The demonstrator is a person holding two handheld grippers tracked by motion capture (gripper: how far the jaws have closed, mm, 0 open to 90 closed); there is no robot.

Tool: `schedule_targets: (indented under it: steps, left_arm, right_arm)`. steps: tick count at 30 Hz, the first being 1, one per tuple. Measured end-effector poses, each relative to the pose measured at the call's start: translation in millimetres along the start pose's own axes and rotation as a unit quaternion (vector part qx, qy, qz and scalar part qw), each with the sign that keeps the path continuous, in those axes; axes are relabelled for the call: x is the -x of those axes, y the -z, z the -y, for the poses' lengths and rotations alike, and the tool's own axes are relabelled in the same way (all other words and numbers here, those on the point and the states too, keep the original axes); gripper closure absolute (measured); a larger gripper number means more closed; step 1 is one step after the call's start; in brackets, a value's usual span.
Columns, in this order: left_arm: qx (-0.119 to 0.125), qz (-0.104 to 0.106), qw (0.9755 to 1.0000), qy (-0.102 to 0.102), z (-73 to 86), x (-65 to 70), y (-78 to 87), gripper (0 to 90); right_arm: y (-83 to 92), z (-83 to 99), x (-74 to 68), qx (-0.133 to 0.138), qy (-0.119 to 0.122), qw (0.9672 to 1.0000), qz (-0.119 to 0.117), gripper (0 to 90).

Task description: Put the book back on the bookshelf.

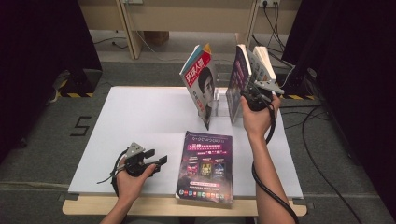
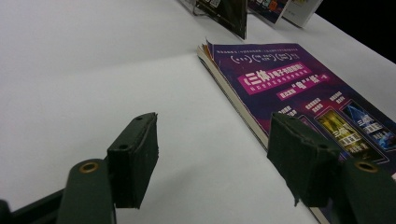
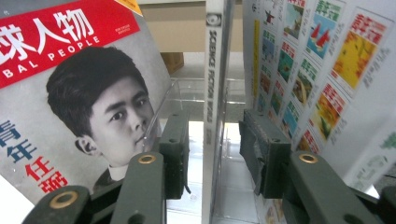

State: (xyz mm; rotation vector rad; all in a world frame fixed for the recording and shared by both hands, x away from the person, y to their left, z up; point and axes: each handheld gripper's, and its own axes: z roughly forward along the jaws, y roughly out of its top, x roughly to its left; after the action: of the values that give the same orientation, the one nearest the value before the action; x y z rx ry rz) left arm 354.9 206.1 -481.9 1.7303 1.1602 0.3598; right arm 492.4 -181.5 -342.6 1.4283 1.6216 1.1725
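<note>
A purple magazine [image 1: 205,165] [image 2: 303,88] lies flat near the front of the white board [image 1: 130,126]. My left gripper [image 1: 158,157] [image 2: 212,126] rests on the board just left of it, open and with nothing between its jaws. At the back, a red-titled magazine with a portrait cover [image 1: 200,79] [image 3: 70,93] leans in a clear stand [image 1: 222,100]. A thin purple book [image 1: 237,79] stands upright beside it, its white spine [image 3: 212,70] between the jaws of my right gripper [image 1: 250,95] [image 3: 214,126]. Those jaws stand open with a gap on each side. A book with a colourful cover [image 3: 317,70] stands to the right.
The board lies on a wooden table whose front edge [image 1: 154,207] shows below it. A black cable [image 1: 275,196] trails from the right gripper along the forearm. More cables [image 1: 322,172] lie on the grey floor at the right, and wooden furniture legs [image 1: 133,37] stand behind the table.
</note>
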Motion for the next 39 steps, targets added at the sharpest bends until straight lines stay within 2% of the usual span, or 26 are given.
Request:
schedule_targets:
  steps: [8,25,33,39]
  left_arm:
    - [-0.003,-0.001,1.0000,0.001,0.3,0.3,-0.5,33.1]
    - [-0.008,0.002,1.0000,-0.002,2.2,3.6,-2.8,33.1]
    - [-0.010,0.001,1.0000,0.000,3.6,4.7,-2.9,33.2]
    - [-0.013,0.005,0.9999,0.001,4.0,6.2,-4.2,33.4]
  right_arm:
    - [10.7,7.0,2.5,-0.003,0.003,1.0000,-0.006,62.1]
    - [30.2,24.0,10.1,-0.029,0.004,0.9992,-0.026,61.8]
    - [34.8,42.2,14.7,-0.064,-0.009,0.9968,-0.048,64.2]
    - [33.4,62.5,15.7,-0.103,-0.011,0.9928,-0.059,66.4]
